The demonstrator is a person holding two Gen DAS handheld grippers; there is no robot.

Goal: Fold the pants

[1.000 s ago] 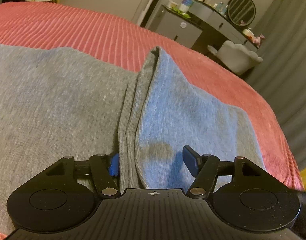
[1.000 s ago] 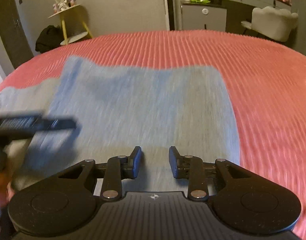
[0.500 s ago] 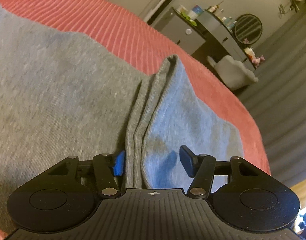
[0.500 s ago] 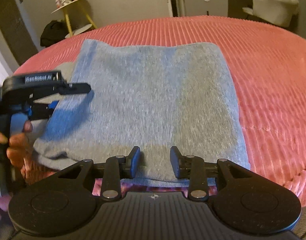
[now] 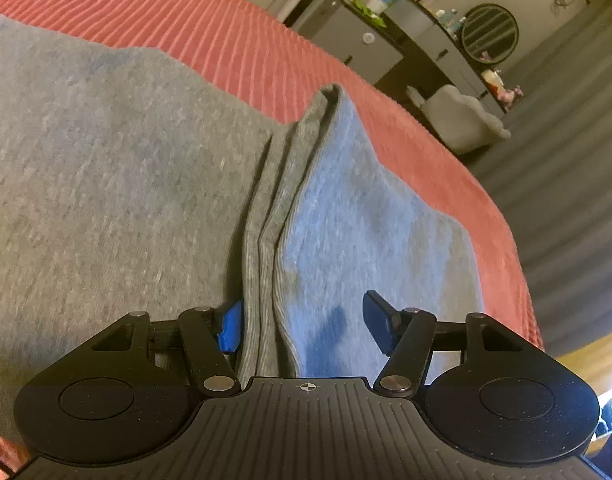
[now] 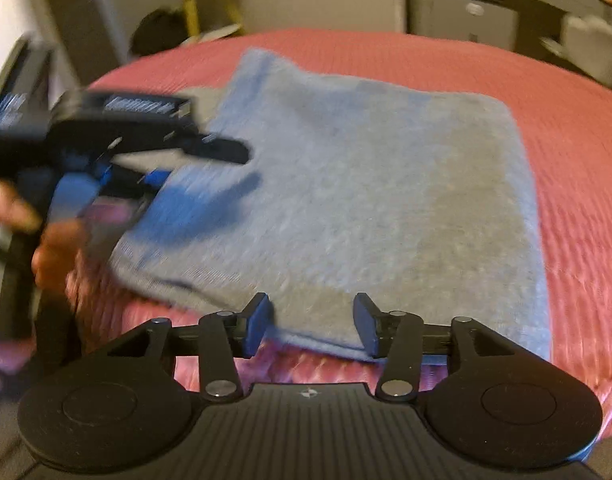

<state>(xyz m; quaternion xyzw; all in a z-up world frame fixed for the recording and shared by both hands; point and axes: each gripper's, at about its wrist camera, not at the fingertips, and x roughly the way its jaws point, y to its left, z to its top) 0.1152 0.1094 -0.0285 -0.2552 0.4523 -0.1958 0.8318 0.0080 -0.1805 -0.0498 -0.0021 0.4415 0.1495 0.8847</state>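
The grey pants (image 6: 366, 184) lie folded on a bed with a red ribbed bedspread (image 6: 566, 140), a doubled panel resting on top of the flat layer. In the left wrist view the stacked hem edges of that panel (image 5: 265, 264) run up between the fingers of the left gripper (image 5: 301, 326); the fingers are spread, the blue pad (image 5: 230, 326) just beside the edges, the other pad clear of the cloth. The right gripper (image 6: 310, 326) hangs over the near edge of the pants, its fingers opening, fabric seen between them but not pinched. A hand (image 6: 49, 240) holds the left gripper at the left of that blurred view.
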